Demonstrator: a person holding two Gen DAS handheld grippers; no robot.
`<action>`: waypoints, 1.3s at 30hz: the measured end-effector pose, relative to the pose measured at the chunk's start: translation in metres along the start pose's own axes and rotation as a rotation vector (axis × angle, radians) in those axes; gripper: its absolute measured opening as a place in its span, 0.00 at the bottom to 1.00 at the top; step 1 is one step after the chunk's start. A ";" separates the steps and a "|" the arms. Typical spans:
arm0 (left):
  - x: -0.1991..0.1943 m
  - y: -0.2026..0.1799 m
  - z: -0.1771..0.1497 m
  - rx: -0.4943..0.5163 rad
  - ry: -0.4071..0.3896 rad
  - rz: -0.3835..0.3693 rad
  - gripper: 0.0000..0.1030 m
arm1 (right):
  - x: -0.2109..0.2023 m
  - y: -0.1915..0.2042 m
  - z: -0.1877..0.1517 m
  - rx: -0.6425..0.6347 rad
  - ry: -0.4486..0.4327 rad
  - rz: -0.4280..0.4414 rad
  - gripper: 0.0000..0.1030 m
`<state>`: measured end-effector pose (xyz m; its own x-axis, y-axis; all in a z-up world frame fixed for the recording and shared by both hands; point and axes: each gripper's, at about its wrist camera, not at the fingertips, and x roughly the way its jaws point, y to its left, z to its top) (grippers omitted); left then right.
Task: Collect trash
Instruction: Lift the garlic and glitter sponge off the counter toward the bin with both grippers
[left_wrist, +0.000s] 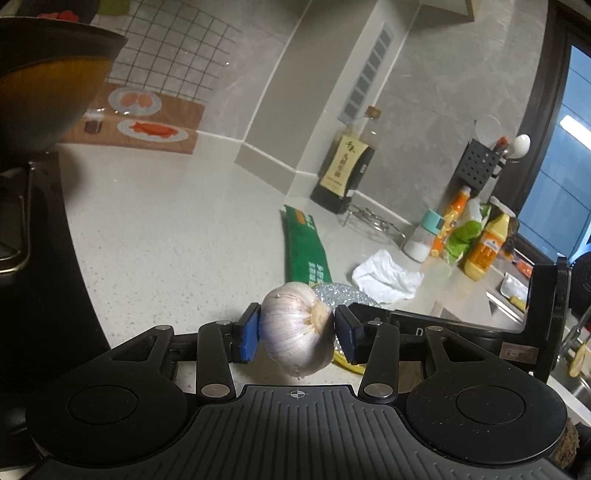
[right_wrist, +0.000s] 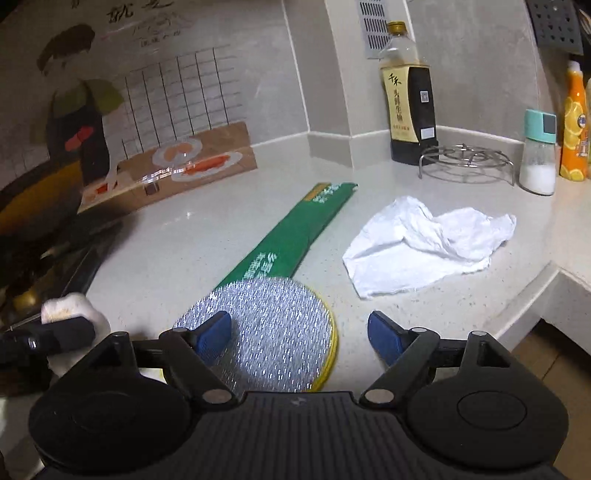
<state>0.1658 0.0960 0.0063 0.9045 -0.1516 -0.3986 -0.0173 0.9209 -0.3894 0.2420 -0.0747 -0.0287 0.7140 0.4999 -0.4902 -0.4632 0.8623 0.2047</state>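
Observation:
My left gripper (left_wrist: 297, 332) is shut on a white garlic bulb (left_wrist: 298, 334) and holds it above the pale countertop (left_wrist: 166, 229). My right gripper (right_wrist: 299, 338) is open and empty, low over a round silver scouring pad (right_wrist: 273, 332) with a yellow rim. A long green packet (right_wrist: 291, 236) lies beyond the pad, and it also shows in the left wrist view (left_wrist: 304, 245). A crumpled white paper towel (right_wrist: 424, 243) lies to the right of the packet, seen also from the left wrist (left_wrist: 386, 277). The garlic (right_wrist: 70, 310) shows at the right view's left edge.
A dark soy sauce bottle (right_wrist: 408, 92) stands in the back corner, with a wire trivet (right_wrist: 467, 162), a salt shaker (right_wrist: 539, 155) and an orange bottle (right_wrist: 574, 125) to its right. A dark wok (left_wrist: 44, 81) and stove (left_wrist: 33, 258) are at left. The counter edge (right_wrist: 535, 295) drops away at right.

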 end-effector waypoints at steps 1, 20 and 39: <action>0.000 0.000 0.000 -0.002 -0.004 0.003 0.47 | 0.001 0.001 0.000 -0.012 0.004 0.000 0.80; -0.003 -0.004 -0.005 0.029 -0.027 -0.015 0.47 | -0.065 0.021 -0.022 -0.040 0.046 0.004 0.25; 0.006 -0.023 -0.012 0.145 0.025 -0.029 0.47 | -0.081 0.013 -0.041 0.081 0.001 -0.030 0.49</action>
<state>0.1661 0.0701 0.0029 0.8929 -0.1863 -0.4100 0.0720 0.9578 -0.2783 0.1566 -0.1076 -0.0215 0.7267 0.4733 -0.4979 -0.3973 0.8808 0.2574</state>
